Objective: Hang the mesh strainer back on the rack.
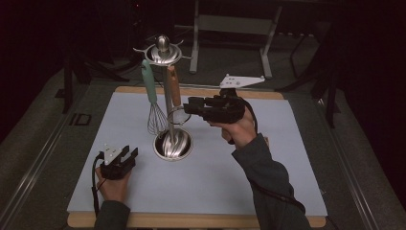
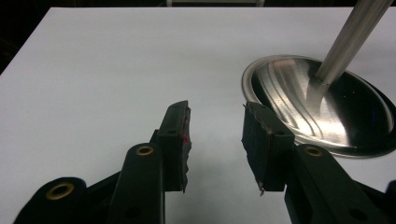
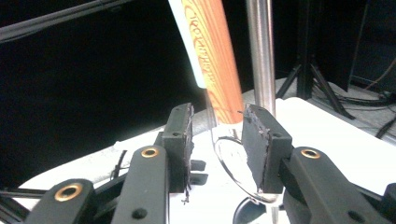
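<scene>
Reaching level toward wooden-handled utensil (image 1: 174, 86), right gripper (image 1: 187, 106) open, left gripper (image 1: 128, 154) resting

Black two-jaw grippers (image 1: 118, 160) with brass-ringed screw holes, grey three-cornered plates, trailing black cables, dark grey-green sleeves (image 1: 268, 177).

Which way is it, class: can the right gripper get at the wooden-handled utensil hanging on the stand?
Probably yes: the right gripper is open, level with the wooden-handled utensil, whose wire loop sits between its jaws. The stand's pole is close beside.
</scene>
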